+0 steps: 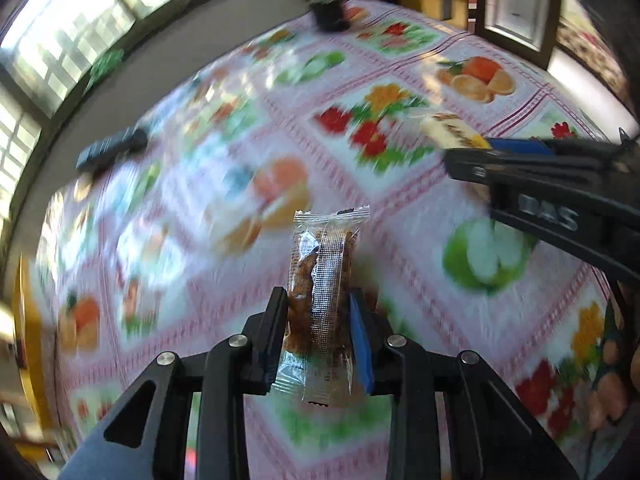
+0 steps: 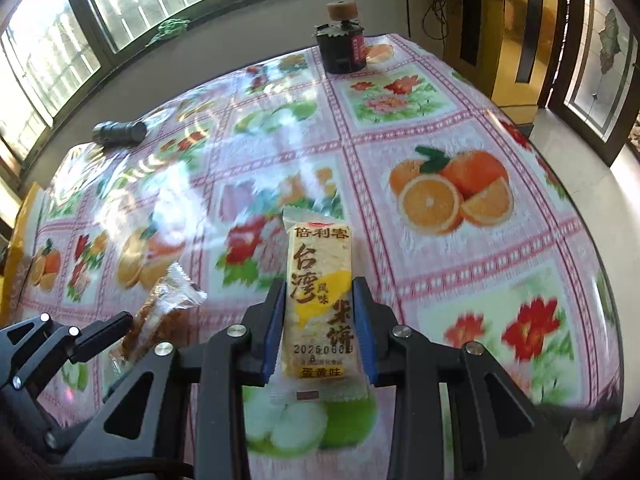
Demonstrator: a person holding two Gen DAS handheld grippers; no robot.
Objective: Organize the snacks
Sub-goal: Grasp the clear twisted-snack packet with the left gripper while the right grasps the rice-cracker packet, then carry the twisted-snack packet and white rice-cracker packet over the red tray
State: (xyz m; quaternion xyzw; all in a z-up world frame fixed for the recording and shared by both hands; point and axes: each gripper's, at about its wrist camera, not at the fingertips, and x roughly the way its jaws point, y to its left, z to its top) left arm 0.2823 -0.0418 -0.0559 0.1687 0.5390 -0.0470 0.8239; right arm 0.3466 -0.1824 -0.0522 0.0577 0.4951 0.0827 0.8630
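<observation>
1. Two grippers pointed steeply down over the fruit-and-flower patterned plastic tablecloth [image 2: 440,128].
2. The left gripper [image 1: 320,320] was clamped on a clear-wrapped brown snack bar [image 1: 322,280] standing between its jaws.
3. The right gripper [image 2: 320,312] was pinched tight on a yellow-and-white rice cracker packet [image 2: 320,288].
4. Far beyond both jaws stood a black cork-topped jar [image 2: 342,48]; far ahead to the left lay a dark cylinder [image 2: 119,133].

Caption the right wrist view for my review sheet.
Right claw shut on yellow rice cracker packet above fruit-print tablecloth.
</observation>
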